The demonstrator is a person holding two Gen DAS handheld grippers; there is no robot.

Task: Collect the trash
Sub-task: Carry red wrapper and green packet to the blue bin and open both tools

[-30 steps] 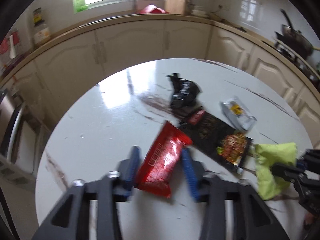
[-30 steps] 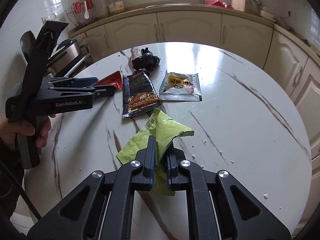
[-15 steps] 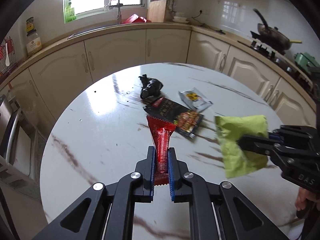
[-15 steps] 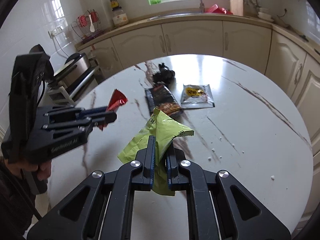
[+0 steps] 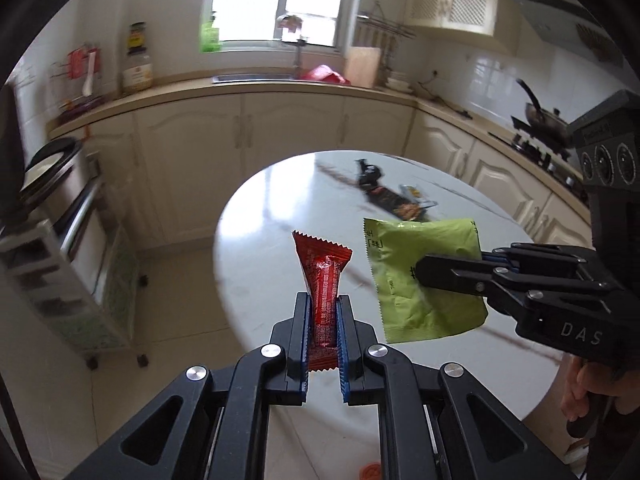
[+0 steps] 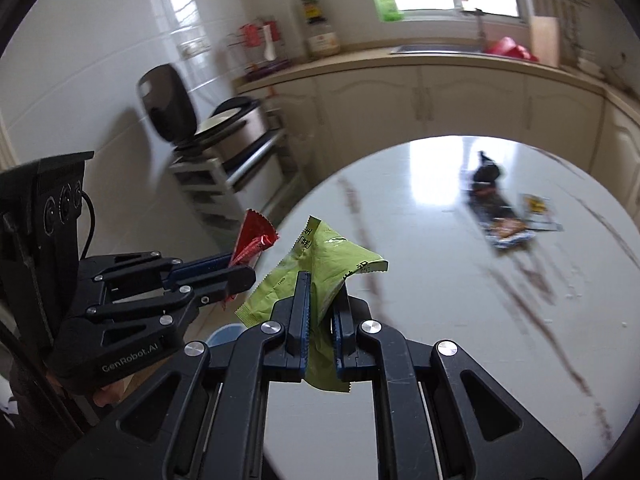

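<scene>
Both grippers loaded, lifted clear of the table (image 5: 256, 240).
Left gripper (image 5: 323, 334) clamps red wrapper (image 5: 322, 268); right gripper (image 6: 320, 330) pinches green packet (image 6: 320, 256) by a fold, so it may slip out.

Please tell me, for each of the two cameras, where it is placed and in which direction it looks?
Left wrist: on the left gripper, looking along its fingers, shut on a red crinkled snack wrapper; a hand shows lower right.
Right wrist: on the right gripper, shut on a green foil packet.
Shared: each sees the other gripper, the round white marble table and the black printed packet.
</scene>
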